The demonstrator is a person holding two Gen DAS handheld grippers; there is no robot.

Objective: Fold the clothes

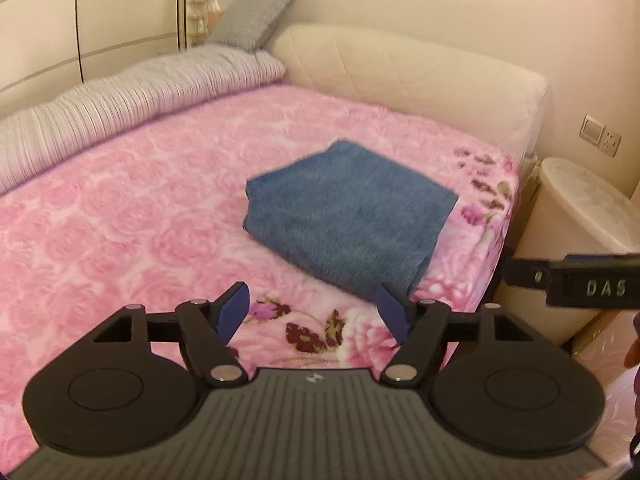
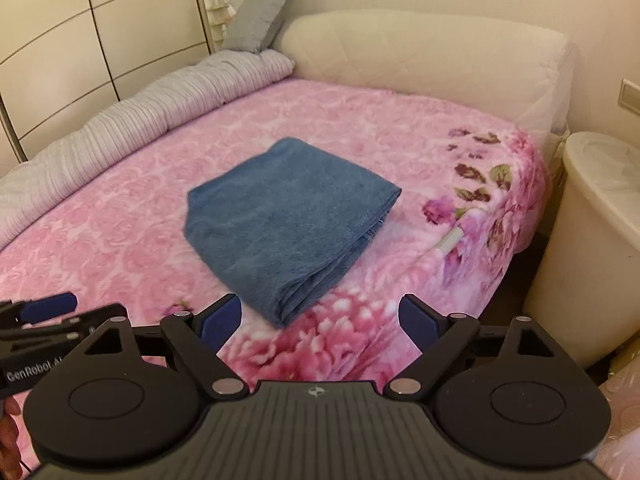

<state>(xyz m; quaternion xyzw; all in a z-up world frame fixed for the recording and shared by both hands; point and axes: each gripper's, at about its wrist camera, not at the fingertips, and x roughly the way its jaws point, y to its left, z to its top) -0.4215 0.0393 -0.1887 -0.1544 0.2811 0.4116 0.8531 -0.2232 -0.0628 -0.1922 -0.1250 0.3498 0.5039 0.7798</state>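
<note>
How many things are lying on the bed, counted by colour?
Blue: 1, the folded towel
Grey: 2, the striped bolster and the cushion
Cream: 1, the big pillow
Total: 4, all resting on the pink blanket

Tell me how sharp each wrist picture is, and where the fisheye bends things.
Left wrist view: the folded blue cloth and pink blanket look smeared and soft, while the left tongs are crisp; the wardrobe lines bow, corners go dark. Right wrist view: slightly sharper cloth, crisp right tongs, the bed edge curving strongly; warm, even indoor light in both, no glare.
</note>
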